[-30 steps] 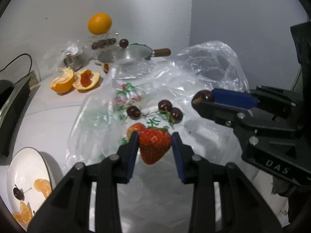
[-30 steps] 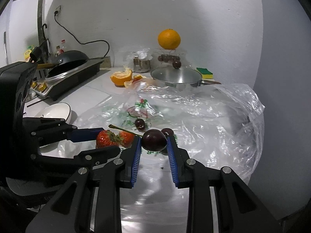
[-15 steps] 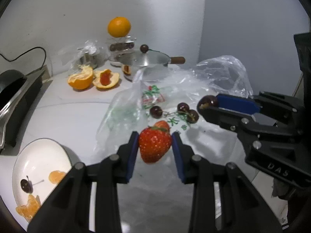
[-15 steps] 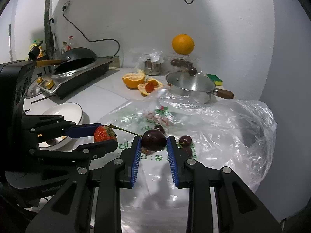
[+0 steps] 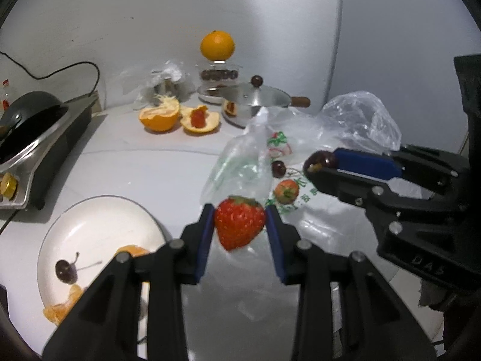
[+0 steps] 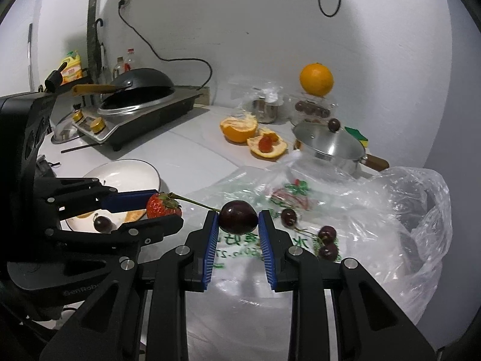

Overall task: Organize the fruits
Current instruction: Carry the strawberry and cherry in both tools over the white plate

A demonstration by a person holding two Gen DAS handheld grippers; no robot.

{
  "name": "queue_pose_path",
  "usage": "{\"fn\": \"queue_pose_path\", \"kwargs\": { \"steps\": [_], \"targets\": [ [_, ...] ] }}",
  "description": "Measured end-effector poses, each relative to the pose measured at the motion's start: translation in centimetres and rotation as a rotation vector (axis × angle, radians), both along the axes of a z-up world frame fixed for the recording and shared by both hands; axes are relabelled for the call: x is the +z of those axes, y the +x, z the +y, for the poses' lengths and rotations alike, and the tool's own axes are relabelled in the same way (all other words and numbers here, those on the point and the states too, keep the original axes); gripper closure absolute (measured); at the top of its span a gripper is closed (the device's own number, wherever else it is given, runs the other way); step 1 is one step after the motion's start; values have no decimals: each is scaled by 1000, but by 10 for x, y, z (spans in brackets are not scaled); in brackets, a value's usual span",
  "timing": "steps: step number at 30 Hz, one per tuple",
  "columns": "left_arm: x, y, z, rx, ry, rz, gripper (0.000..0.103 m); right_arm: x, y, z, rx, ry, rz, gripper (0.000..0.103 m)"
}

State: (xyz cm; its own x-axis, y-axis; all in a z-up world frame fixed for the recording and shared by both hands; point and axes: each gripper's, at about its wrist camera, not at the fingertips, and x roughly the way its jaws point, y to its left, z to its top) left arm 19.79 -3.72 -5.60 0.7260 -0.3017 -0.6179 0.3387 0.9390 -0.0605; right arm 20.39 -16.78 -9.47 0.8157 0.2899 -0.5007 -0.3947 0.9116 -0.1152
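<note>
My left gripper is shut on a red strawberry, held above the counter between the white plate and the clear plastic bag. A dark cherry with a long stem sits pinched in my right gripper, which hangs over the bag. In the left wrist view the right gripper shows at the right with that cherry. The plate holds a cherry and orange segments. On the bag lie another strawberry and loose cherries.
A lidded steel pot stands behind the bag, with peeled orange halves to its left. A whole orange rests on a glass jar at the back wall. A stove with a black wok fills the left side.
Both grippers have carried their fruit leftward, away from the bag and toward the plate. The plate now shows larger and closer in both views. Both grips are unchanged.
</note>
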Motion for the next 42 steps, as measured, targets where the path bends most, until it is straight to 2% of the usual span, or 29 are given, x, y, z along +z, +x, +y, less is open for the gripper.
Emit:
{"fn": "queue_pose_path", "kwargs": {
  "steps": [8, 18, 42],
  "targets": [
    [8, -11, 26, 11, -31, -20, 68, 3, -5, 23, 13, -17, -8, 74],
    [24, -30, 64, 72, -44, -62, 68, 7, -10, 56, 51, -30, -18, 74],
    [0, -30, 154, 245, -48, -29, 68, -10, 3, 133, 160, -84, 28, 74]
  ]
}}
